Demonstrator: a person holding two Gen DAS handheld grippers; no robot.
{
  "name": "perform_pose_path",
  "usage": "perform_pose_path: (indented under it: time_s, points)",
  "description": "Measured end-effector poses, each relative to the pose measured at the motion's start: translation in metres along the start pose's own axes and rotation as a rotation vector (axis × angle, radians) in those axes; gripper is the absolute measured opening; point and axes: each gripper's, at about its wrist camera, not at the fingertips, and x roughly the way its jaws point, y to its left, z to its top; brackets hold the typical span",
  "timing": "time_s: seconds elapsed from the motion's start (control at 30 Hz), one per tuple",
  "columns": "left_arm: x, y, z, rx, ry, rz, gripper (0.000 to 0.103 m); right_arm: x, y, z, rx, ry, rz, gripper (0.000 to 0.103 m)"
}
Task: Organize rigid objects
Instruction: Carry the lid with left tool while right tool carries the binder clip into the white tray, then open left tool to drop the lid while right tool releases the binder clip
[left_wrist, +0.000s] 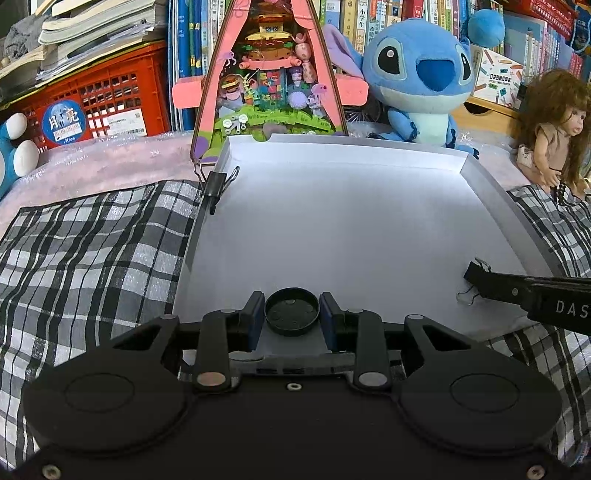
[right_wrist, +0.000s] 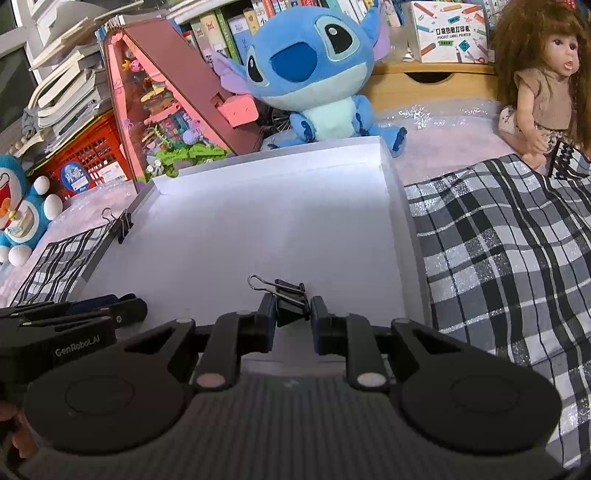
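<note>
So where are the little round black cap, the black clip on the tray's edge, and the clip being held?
Round black cap (left_wrist: 291, 312): left wrist view, on its hollow inside.
Clip on the tray edge (left_wrist: 215, 183): left wrist view, on its black body.
Held binder clip (right_wrist: 292, 303): right wrist view, on its black body between the fingers.

A pink fuzzy blanket (left_wrist: 110, 162) covers the surface, with a checked cloth (left_wrist: 92, 251) over it (rumpled); a white tray (right_wrist: 400, 206) sits on top.

White tray (left_wrist: 495, 192), black-and-white plaid cloth (left_wrist: 92, 251)
</note>
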Motion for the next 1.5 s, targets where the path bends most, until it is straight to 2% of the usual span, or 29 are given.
perform_pose_path:
  time_s: [0.37,0.5,0.6,0.63,0.7,0.73,1.0,1.33,1.5]
  points:
    - [-0.005,-0.002,-0.002,0.003,0.029,-0.01,0.03,-0.001,-0.002,0.0,0.011,0.043,-0.008,0.024]
    - [-0.007,-0.001,0.0,-0.003,0.043,-0.022,0.035,-0.001,-0.001,0.003,0.014,0.07,-0.015,0.025]
    - [-0.011,-0.003,0.0,-0.003,0.04,-0.03,0.045,-0.003,0.001,0.004,0.007,0.082,-0.025,0.029]
    - [-0.013,-0.004,0.0,-0.003,0.037,-0.027,0.047,-0.004,0.001,0.004,0.004,0.083,-0.026,0.033]
    - [-0.016,-0.005,-0.001,0.006,0.03,-0.026,0.051,-0.007,0.001,0.004,0.001,0.078,-0.023,0.049]
    - [-0.018,-0.006,-0.001,0.014,0.026,-0.024,0.052,-0.009,0.001,0.004,0.001,0.072,-0.018,0.051]
    - [-0.041,-0.01,-0.008,0.042,-0.026,-0.008,0.074,-0.027,0.006,0.0,-0.055,0.02,-0.023,0.063]
    - [-0.075,-0.011,-0.029,0.07,-0.078,-0.03,0.082,-0.053,0.008,-0.016,-0.098,-0.046,0.01,0.075]
    - [-0.096,-0.007,-0.049,0.07,-0.115,-0.045,0.084,-0.073,0.011,-0.031,-0.162,-0.099,0.028,0.083]
